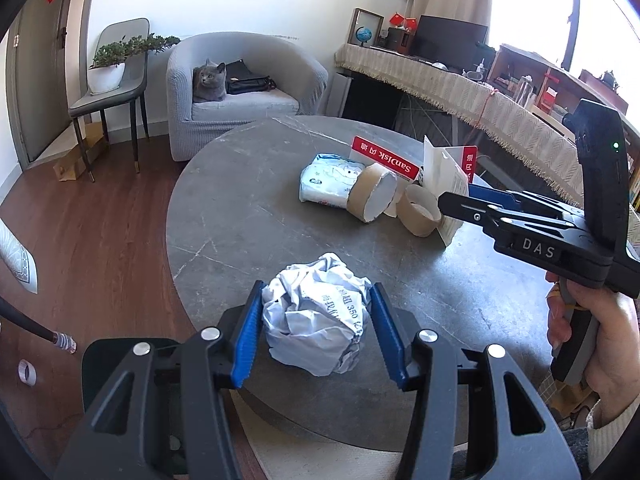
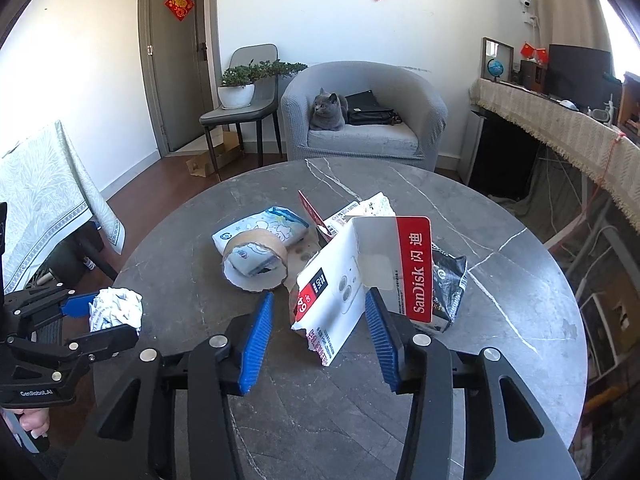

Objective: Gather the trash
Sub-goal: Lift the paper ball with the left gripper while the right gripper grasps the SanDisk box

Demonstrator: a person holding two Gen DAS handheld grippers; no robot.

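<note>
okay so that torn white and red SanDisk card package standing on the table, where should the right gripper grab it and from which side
Grip the lower white panel of the SanDisk package, coming in from the near side, as the right gripper already is. The card stands upright and is thin, folded into an angle, so pads closing across that fold from either side pinch it flat. Avoid the ragged torn bottom edge, which would likely crumple or slip.

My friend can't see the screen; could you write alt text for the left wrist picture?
A handheld claw with blue pads grips a crumpled paper ball at the near edge of a round grey table. Farther back lie cardboard tape rolls, a tissue pack and red SanDisk packaging; a second claw reaches in from the right.
</note>
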